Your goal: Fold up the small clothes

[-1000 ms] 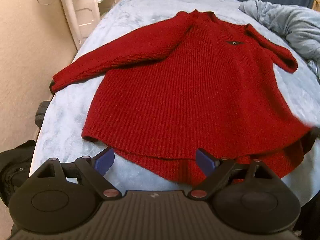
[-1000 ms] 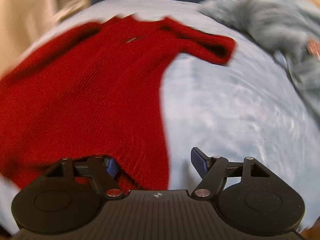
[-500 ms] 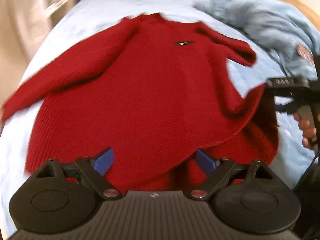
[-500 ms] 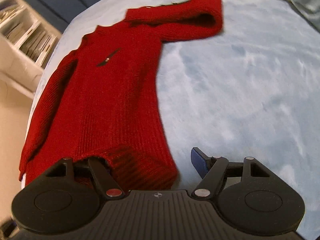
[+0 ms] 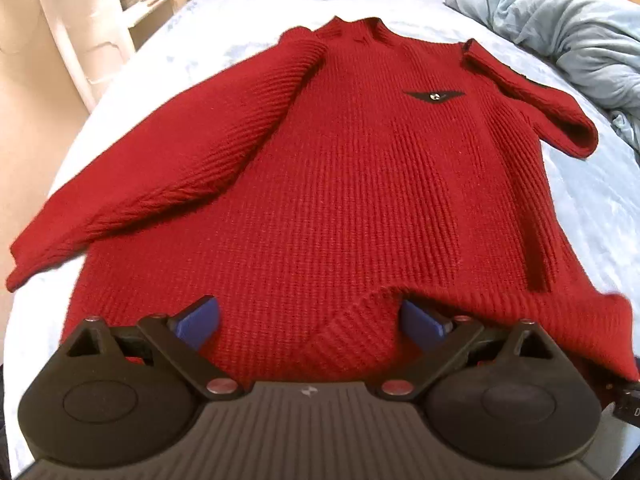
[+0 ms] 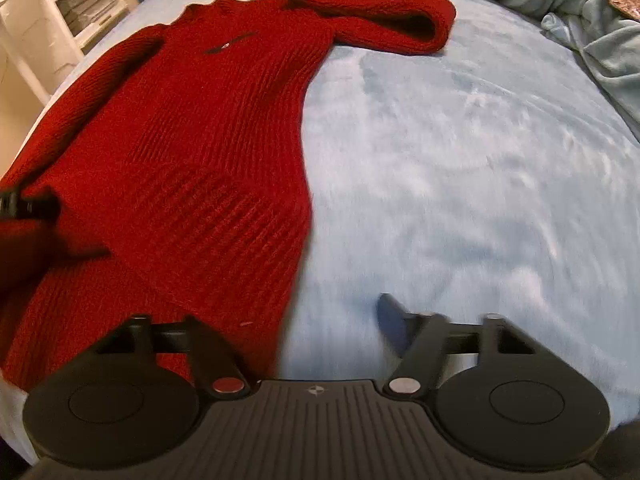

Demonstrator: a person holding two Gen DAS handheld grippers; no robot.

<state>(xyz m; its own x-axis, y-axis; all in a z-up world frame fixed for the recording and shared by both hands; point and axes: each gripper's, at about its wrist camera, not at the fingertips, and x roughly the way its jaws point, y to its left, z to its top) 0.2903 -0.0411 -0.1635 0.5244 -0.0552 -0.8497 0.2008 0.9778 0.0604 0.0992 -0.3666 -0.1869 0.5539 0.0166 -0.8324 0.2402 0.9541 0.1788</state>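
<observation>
A red knit sweater lies face up on a light blue bed cover, neck away from me. Its left sleeve stretches out to the left; its right sleeve is bent back at the cuff. My left gripper is open over the hem, with a raised fold of hem between its blue pads. In the right wrist view the sweater fills the left half, and its lower right part is folded over onto the body. My right gripper is open at that folded edge; its left fingertip is hidden by the knit.
A crumpled grey-blue blanket lies at the bed's far right, also in the right wrist view. White shelving stands past the bed's left edge by a beige wall. Bare bed cover spreads right of the sweater.
The sweater's lower right hem was lifted and folded over onto the body. Both grippers came in low over the hem, and the left gripper now has a fold of hem between its pads.
</observation>
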